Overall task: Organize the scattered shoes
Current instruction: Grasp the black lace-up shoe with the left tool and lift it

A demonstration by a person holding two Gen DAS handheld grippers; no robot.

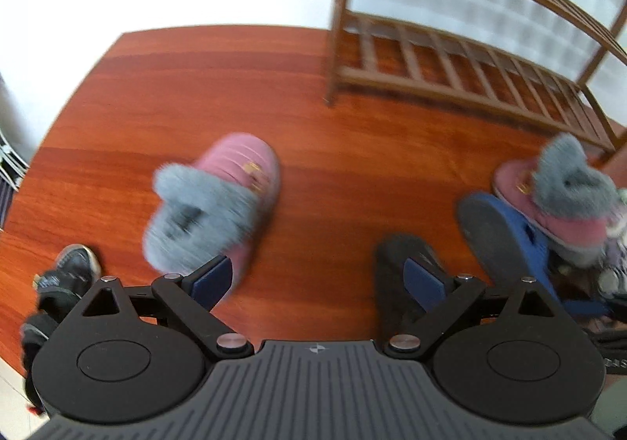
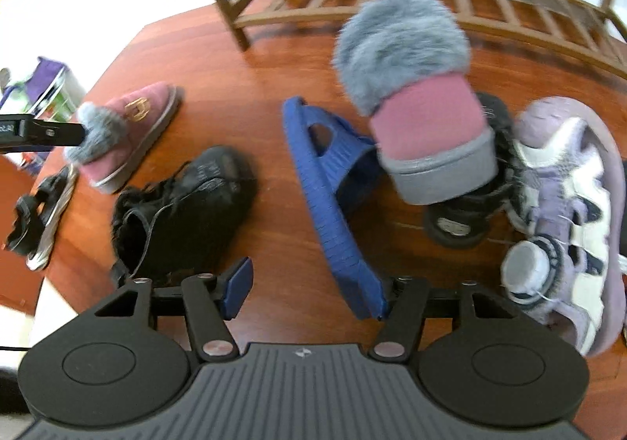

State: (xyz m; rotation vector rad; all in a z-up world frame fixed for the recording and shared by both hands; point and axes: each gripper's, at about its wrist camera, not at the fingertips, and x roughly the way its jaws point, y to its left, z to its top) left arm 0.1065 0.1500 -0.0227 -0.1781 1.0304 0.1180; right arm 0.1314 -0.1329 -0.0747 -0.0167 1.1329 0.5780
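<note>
Left wrist view: slatted wooden shoe rack (image 1: pixel 462 59) on red-brown wood floor (image 1: pixel 196 99), far end cut off. Pink slipper (image 1: pixel 219 200), grey fur cuff, blurred, lies ahead of left claw (image 1: pixel 319 279), fingers wide apart, empty. Right wrist view: ribbed blue slide (image 2: pixel 333 181) tilted on edge, second pink slipper (image 2: pixel 423 106) leaning on it; lilac sandal (image 2: pixel 568 204) beside; furry black shoe (image 2: pixel 188 204). Right claw (image 2: pixel 309 291) spread apart, right fingertip hidden behind slide.

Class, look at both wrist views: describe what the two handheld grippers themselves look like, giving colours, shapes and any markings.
Both match. The left gripper and right gripper have a dark grey ribbed body with a small diamond-shaped logo, flanked by two round black discs. Black linkage arms with silver pivot pins carry flat blue finger pads. No cables, sleeves or hands show.
</note>
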